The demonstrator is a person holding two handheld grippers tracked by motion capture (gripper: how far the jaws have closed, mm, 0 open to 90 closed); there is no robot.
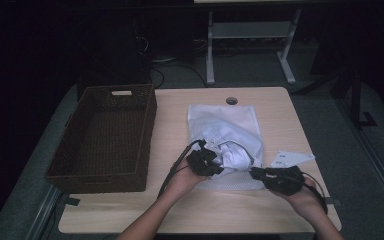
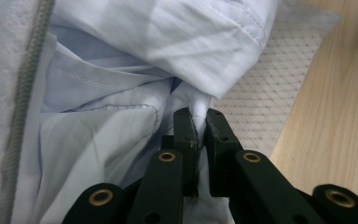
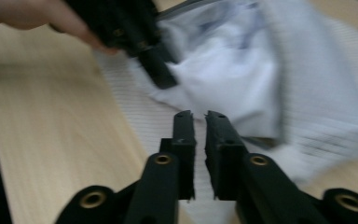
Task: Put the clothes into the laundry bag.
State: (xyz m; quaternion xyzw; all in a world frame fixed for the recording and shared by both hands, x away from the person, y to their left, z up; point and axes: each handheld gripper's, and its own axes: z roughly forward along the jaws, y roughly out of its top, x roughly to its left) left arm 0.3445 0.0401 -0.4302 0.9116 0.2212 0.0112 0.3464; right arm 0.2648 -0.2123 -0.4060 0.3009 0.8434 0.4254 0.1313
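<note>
A white mesh laundry bag (image 1: 220, 117) lies flat on the middle of the wooden table (image 1: 260, 210). A pale blue shirt (image 1: 235, 152) bulges from its near, open end. My left gripper (image 1: 219, 167) is at that opening, shut on a fold of the shirt (image 2: 168, 37); cloth is pinched between the tips of the left gripper (image 2: 198, 116). The bag's mesh (image 2: 270, 93) and grey zipper (image 2: 25, 93) lie around it. My right gripper (image 1: 254, 172) rests at the bag's near right corner. In its own view the right gripper (image 3: 198, 116) stands shut over the mesh (image 3: 135, 116), and whether it pinches mesh I cannot tell.
A dark woven basket (image 1: 100, 182) stands on the left of the table. A small white piece with dots (image 1: 290, 159) lies right of the bag. A cable hole (image 1: 231, 100) sits at the far edge. A table frame (image 1: 250, 30) stands beyond.
</note>
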